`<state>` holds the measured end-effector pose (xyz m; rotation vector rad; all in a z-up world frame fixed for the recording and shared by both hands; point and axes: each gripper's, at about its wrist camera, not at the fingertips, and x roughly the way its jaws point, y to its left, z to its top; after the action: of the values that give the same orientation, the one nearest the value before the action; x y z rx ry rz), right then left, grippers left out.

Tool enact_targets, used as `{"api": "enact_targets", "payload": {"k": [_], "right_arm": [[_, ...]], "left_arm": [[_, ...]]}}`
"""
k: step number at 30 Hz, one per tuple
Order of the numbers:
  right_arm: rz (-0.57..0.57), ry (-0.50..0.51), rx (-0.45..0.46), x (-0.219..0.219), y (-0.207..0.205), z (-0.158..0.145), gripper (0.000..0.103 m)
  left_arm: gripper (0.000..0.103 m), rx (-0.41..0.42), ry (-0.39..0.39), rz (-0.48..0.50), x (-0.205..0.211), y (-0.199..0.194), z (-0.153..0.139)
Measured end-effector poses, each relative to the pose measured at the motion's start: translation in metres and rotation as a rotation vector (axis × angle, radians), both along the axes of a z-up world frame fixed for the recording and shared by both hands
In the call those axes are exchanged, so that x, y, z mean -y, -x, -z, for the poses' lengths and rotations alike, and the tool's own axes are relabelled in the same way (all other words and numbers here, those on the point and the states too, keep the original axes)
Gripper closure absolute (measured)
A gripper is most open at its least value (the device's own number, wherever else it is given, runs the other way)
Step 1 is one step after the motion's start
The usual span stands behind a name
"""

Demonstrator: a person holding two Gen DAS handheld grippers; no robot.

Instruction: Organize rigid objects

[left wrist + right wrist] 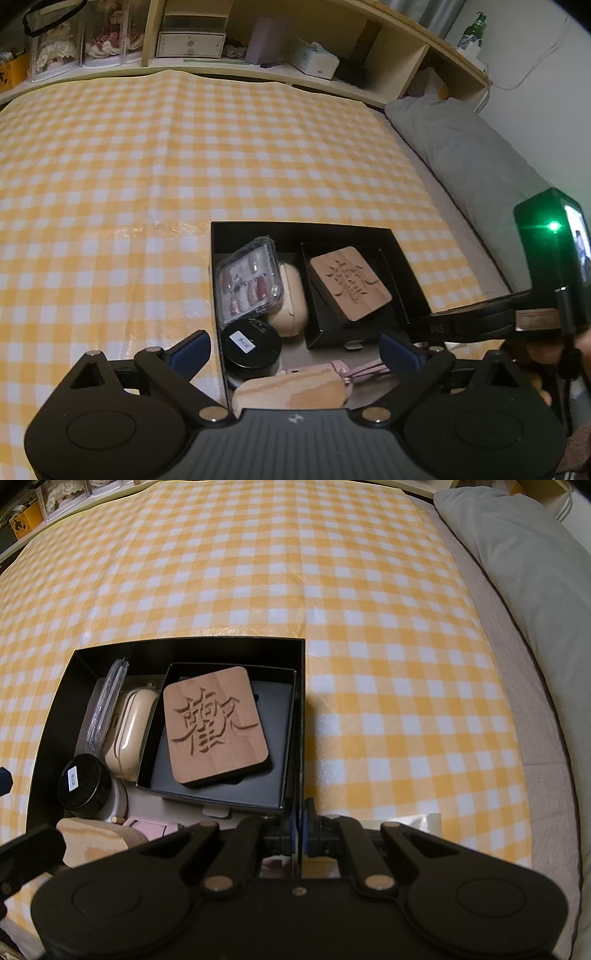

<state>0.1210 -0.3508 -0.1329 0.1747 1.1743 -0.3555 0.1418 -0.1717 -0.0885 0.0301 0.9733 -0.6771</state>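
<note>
A black box [236, 229] [303, 686] sits on the yellow checked cloth. It holds a carved wooden square [349, 284] [216, 725] in a smaller black tray [325, 332] [218, 797], a clear case [249, 277], a beige case [291, 314] [129, 734], a black round jar [251, 345] [83, 782], a pink item [343, 369] [151, 827] and a wooden piece [291, 393] [92, 840]. My left gripper [295, 350] is open above the box's near end. My right gripper [300, 825] is shut on the box's right wall.
A grey pillow [476, 162] [524, 554] lies to the right of the cloth. Shelves [258, 44] with boxes and a bottle stand behind the bed. The other gripper's body [550, 266] shows at the right of the left wrist view.
</note>
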Motion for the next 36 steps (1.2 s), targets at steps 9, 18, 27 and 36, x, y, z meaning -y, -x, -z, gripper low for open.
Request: {"api": "enact_targets", "payload": {"k": [9,18,27,36], "right_arm": [[0.001,-0.001,0.000,0.000,0.000,0.000,0.099],[0.001,0.000,0.000,0.000,0.000,0.000,0.099],[0.006,-0.002,0.006,0.001,0.000,0.000,0.099],[0.116,-0.043,0.107,0.006,0.026,-0.049,0.073]], "left_arm": [[0.000,0.110,-0.055,0.041,-0.010,0.025,-0.023],[0.000,0.113,-0.003,0.028,-0.036,0.054,-0.044],[0.000,0.164,-0.014,-0.009,-0.064,0.081,-0.052],[0.000,0.251,-0.041,-0.093,-0.085,0.086,-0.066]]}}
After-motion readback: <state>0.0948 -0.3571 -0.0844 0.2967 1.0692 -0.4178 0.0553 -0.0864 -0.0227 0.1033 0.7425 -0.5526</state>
